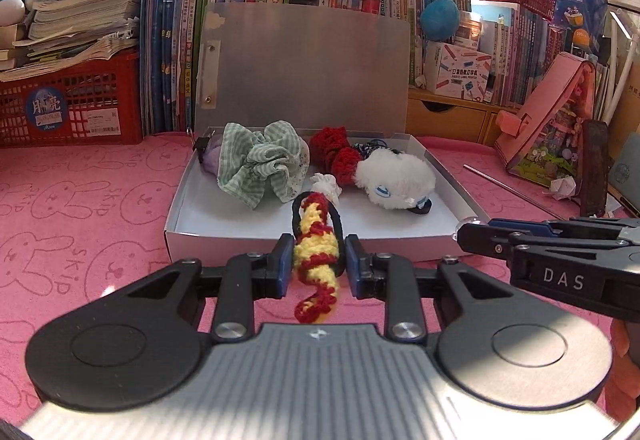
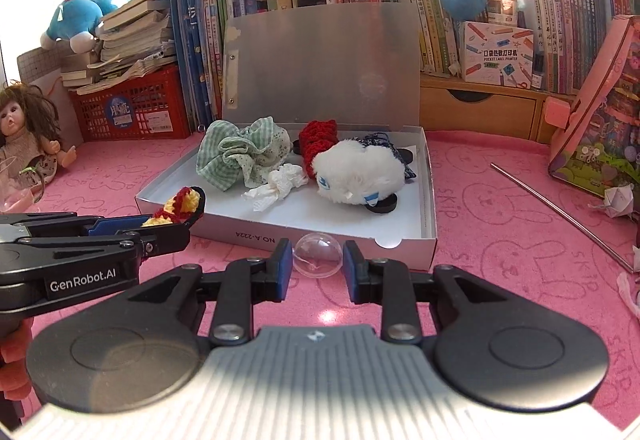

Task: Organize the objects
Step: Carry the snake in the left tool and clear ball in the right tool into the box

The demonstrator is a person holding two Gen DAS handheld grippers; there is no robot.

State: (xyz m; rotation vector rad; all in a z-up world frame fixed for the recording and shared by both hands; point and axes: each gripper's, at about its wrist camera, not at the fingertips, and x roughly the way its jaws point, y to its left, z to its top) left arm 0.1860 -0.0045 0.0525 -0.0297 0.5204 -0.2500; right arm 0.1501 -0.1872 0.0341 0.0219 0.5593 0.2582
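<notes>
Inspecting, we found both tongs just short of the white box [image 1: 448,192]: left tongs [image 1: 319,260] clamping the crocheted hair tie [image 1: 316,252], its length pointing boxward; right tongs [image 2: 316,260] clamping a clear dome [image 2: 317,254].

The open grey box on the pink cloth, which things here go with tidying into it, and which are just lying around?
Part of the job:
- grey box
- crochet hair tie in the left gripper
- clear dome in the right gripper
- green scrunchie, white plush

Lying about:
- doll
- metal rod
- red crate
</notes>
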